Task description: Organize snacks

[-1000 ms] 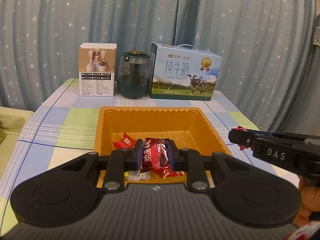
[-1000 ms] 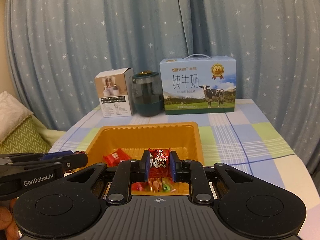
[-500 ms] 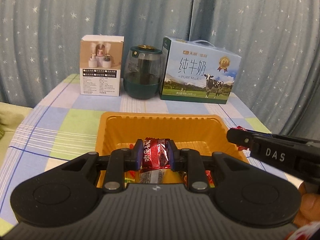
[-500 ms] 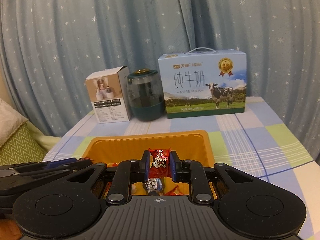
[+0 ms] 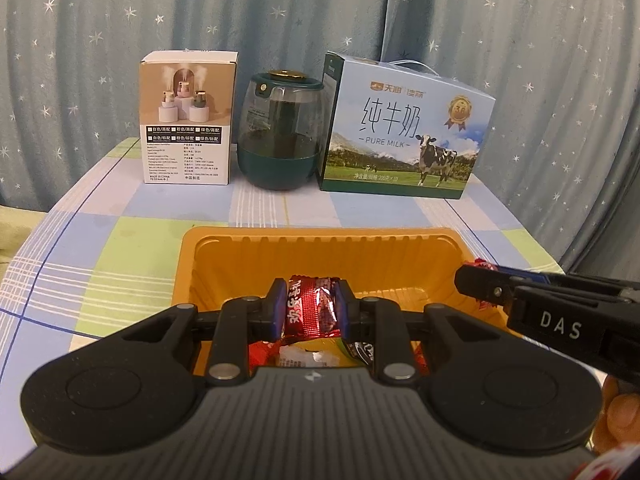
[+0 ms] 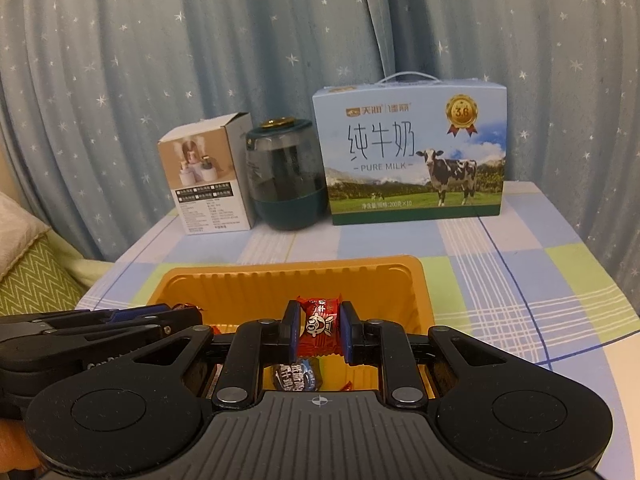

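Observation:
An orange tray (image 5: 320,236) sits on the checked tablecloth and also shows in the right wrist view (image 6: 288,276). My left gripper (image 5: 311,312) is shut on a dark red foil candy (image 5: 314,316) and holds it over the tray. My right gripper (image 6: 319,330) is shut on a red cartoon-face candy (image 6: 319,326) over the same tray. Several wrapped snacks lie in the tray below, among them a dark one (image 6: 296,376). The right gripper's side shows in the left wrist view (image 5: 476,276).
At the table's back stand a white humidifier box (image 5: 186,118), a dark green jar (image 5: 282,136) and a blue milk carton (image 5: 404,128). A starred blue curtain hangs behind. A green cushion (image 6: 32,276) lies to the left of the table.
Both grippers have moved forward over the tray with their candies still held. The boxes at the back look closer and the tray floor is more hidden.

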The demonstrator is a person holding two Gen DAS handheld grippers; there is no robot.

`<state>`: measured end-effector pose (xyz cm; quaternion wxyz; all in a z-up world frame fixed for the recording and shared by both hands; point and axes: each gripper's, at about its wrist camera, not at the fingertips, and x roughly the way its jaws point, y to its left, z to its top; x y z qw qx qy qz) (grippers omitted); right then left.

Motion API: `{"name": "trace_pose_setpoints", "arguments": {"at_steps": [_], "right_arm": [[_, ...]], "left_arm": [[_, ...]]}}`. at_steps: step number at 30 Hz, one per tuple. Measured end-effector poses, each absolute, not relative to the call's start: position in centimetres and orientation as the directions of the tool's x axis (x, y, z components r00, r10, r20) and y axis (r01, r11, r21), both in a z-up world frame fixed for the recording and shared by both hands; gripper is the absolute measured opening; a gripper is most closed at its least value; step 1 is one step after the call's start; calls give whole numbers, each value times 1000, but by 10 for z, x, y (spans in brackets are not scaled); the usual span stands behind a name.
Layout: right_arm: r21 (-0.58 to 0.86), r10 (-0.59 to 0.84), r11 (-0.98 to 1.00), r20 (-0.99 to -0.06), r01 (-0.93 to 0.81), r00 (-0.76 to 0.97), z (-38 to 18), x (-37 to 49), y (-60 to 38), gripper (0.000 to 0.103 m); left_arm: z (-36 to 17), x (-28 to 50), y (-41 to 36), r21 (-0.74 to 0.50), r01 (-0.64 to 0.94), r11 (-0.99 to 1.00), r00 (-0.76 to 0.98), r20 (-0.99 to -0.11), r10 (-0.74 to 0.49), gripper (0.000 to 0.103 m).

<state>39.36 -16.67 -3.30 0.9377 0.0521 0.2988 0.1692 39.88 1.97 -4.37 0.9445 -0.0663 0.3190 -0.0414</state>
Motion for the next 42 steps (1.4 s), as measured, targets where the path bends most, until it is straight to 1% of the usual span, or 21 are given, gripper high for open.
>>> {"name": "trace_pose_setpoints", "arguments": {"at_steps": [10, 11, 12, 14, 20, 27, 33, 34, 35, 36, 37, 40, 42], "right_arm": [[215, 344, 939, -563, -269, 751, -42, 402, -171, 21], [217, 345, 939, -564, -268, 750, -43, 402, -172, 21], [219, 346, 938, -564, -268, 750, -43, 402, -172, 21], [222, 346, 938, -564, -266, 750, -43, 402, -174, 21], [240, 345, 938, -563, -251, 751, -45, 404, -179, 21], [267, 360, 931, -558, -249, 748, -45, 405, -183, 21], [305, 402, 912, -539, -273, 740, -48, 407, -182, 22], [315, 404, 910, -533, -269, 743, -48, 408, -183, 24], [331, 409, 906, -522, -264, 749, -48, 408, -185, 40], [351, 415, 900, -508, -258, 755, -48, 408, -188, 58], [369, 418, 895, -496, -251, 761, -47, 408, -192, 64], [384, 411, 893, -485, -234, 772, -44, 410, -197, 64], [380, 402, 897, -487, -226, 775, -42, 410, -198, 64]], "left_arm": [[-49, 407, 26, -220, 47, 974, 782, -598, -173, 23], [-49, 407, 26, -233, 60, 971, 783, -592, -190, 24], [-49, 407, 26, -236, 63, 970, 787, -585, -194, 29], [-48, 406, 27, -223, 43, 974, 796, -581, -168, 34], [-48, 406, 37, -218, 4, 976, 796, -590, -134, 34], [-51, 405, 33, -178, 4, 984, 788, -605, -112, 40], [-52, 404, 33, -177, -7, 984, 787, -608, -103, 41], [-52, 404, 33, -177, -9, 984, 786, -609, -102, 41], [-52, 404, 33, -177, -12, 984, 786, -610, -100, 41], [-52, 404, 34, -178, -14, 984, 786, -610, -99, 42], [-52, 404, 34, -180, -15, 984, 785, -611, -100, 42], [-52, 404, 33, -180, -14, 984, 786, -610, -101, 43], [-51, 404, 33, -177, -14, 984, 787, -609, -98, 48]]}}
